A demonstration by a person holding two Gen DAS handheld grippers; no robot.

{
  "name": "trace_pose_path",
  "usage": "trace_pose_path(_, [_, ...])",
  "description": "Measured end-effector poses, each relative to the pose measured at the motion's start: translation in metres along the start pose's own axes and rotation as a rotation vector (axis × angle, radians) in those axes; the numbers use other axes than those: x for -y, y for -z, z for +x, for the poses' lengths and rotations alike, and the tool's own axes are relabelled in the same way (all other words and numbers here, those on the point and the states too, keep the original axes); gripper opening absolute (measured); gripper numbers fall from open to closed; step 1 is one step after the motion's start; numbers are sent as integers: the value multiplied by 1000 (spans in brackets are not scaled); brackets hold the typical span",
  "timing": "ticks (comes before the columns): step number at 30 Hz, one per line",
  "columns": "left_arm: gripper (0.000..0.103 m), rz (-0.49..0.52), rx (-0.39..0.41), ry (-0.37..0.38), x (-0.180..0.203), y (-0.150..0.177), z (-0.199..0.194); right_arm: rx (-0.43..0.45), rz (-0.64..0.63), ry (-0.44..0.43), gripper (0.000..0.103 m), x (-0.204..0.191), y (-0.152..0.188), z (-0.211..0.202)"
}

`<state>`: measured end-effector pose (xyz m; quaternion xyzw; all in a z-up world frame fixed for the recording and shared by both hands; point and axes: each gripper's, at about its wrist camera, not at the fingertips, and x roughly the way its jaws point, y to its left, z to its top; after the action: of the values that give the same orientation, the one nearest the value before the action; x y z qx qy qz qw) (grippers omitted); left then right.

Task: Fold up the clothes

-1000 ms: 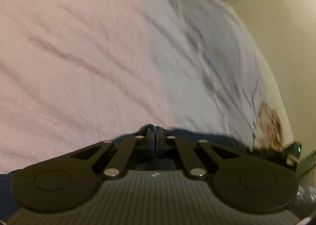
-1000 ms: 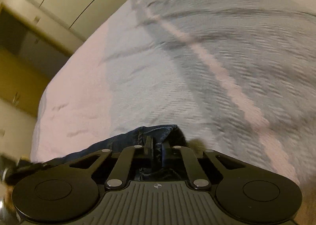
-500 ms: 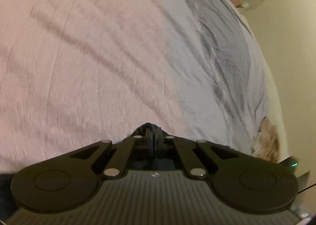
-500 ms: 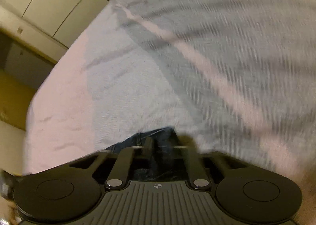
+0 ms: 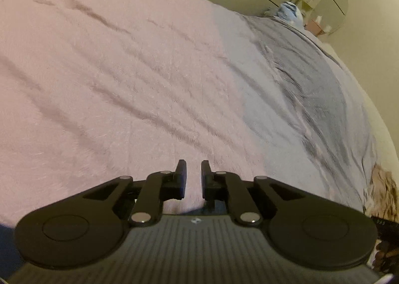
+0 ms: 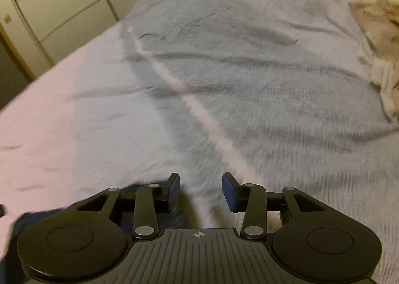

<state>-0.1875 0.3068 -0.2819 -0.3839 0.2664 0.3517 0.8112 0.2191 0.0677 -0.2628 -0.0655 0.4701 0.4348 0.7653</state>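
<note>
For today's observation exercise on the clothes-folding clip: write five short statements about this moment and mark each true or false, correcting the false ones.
1. The left gripper is open with nothing between its fingers. True.
2. The right gripper is clamped on denim. False: it is open; dark blue denim shows only at its lower left side.
3. The bedcover under the left gripper is pink. True.
4. A pale stripe runs across the grey-blue blanket ahead of the right gripper. True.
5. The bedcover lies perfectly smooth. False: it has long creases.
</note>
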Motion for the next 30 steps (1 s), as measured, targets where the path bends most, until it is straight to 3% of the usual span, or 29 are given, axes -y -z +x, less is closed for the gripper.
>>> trace_pose_path(1, [7, 6, -1, -1, 1, 3, -8, -27, 17, -21, 41, 2, 7, -6])
trace_pose_path(5, [7, 53, -117, 16, 15, 48, -23, -90, 31, 32, 41, 8, 39, -23])
trace_pose_path(10, [6, 13, -163, 13, 11, 75, -31, -124, 196, 8, 41, 29, 66, -34])
trace_pose_path(13, [6, -14, -185, 10, 7, 88, -37, -102, 316, -45, 41, 41, 72, -43])
trace_pose_path(19, [7, -40, -215, 5, 7, 103, -41, -151, 588, -214, 41, 58, 91, -41])
trace_pose_path(21, [7, -48, -226, 0, 5, 105, -39, -142, 613, -218, 41, 57, 94, -34])
trace_pose_path(22, [7, -57, -231, -1, 3, 107, -38, -169, 615, -189, 23, 57, 95, -26])
trace_pose_path(25, [7, -65, -240, -1, 0, 111, -39, -147, 599, -197, 13, 54, 95, -30])
trace_pose_path(28, [7, -57, -247, -5, -5, 114, -44, -82, 455, -223, 10, 40, 87, -54])
trace_pose_path(30, [7, -53, -253, -22, -10, 117, -45, -86, 446, -201, 10, 42, 89, -60])
